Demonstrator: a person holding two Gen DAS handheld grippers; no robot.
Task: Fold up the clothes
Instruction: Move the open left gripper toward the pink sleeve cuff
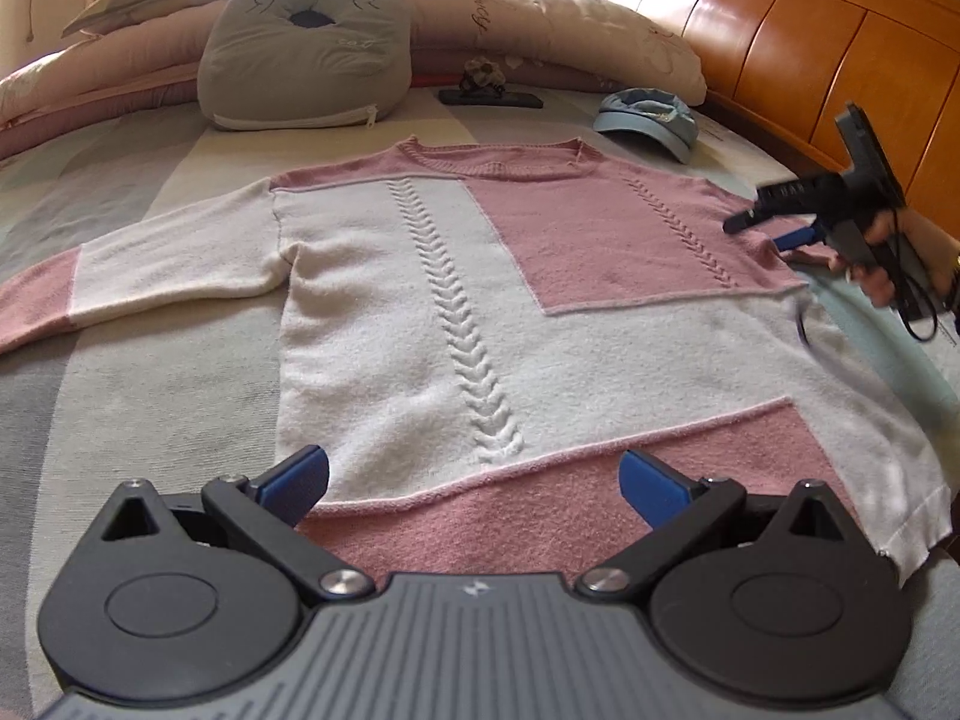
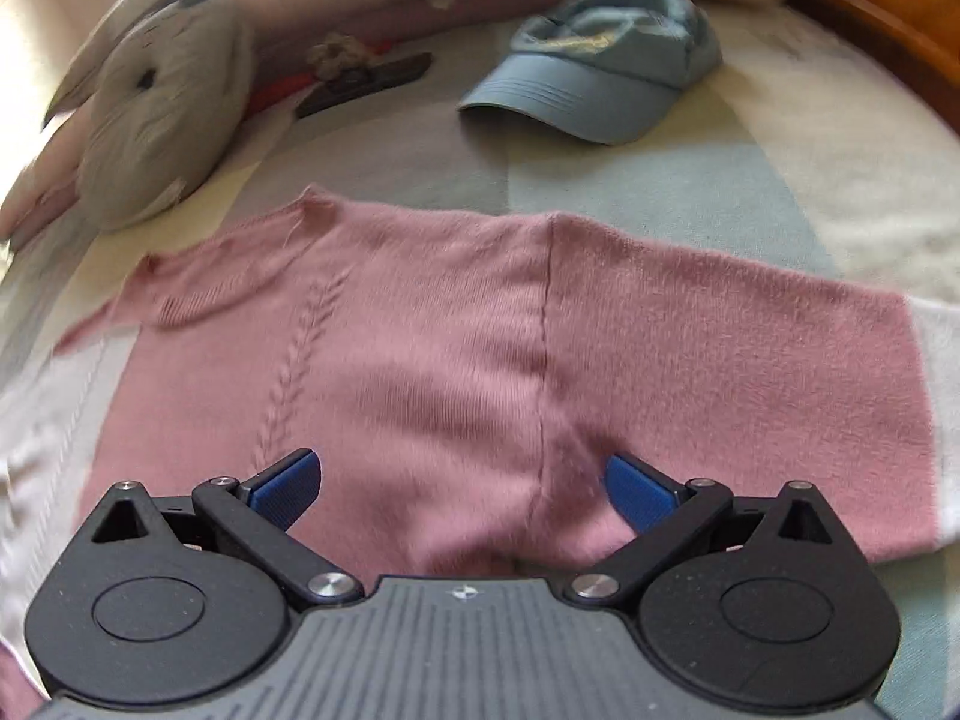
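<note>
Sweater (image 1: 456, 300): pink and white knit, spread flat and face up on the bed (image 1: 150, 420), directly ahead of the left claw (image 1: 474, 480); hem nearest that claw, ribbed collar at the far end.
Left claw: jaws wide apart, blue pads (image 1: 300, 480) hovering just over the pink hem band, gripping nothing.
Right claw (image 2: 459, 483): jaws wide apart, empty, low over the pink shoulder area, with the sleeve seam running between the pads; seen from the left wrist view at far right (image 1: 774, 228), held in a hand (image 1: 882, 264) at the sweater's right shoulder edge.
Left sleeve (image 1: 138, 276): stretched out to the left of the left claw, white near the body, pink toward the cuff.
Right sleeve (image 2: 750, 360): pink, running out to the right of the right claw, turning white at the far right.
Cable stitch (image 1: 462, 324): raised braid straight ahead of the left claw, running up the white panel.
Cap (image 2: 600, 66): light blue, on the bed beyond the right claw, past the shoulder and apart from the sweater.
Cat-face cushion (image 1: 306, 48): grey, beyond the collar, ahead and left of the left claw.
Dark flat object (image 1: 489, 97): beyond the collar, between cushion and cap; too small to identify.
Headboard (image 1: 810, 54): orange wood, far right of the left claw.
</note>
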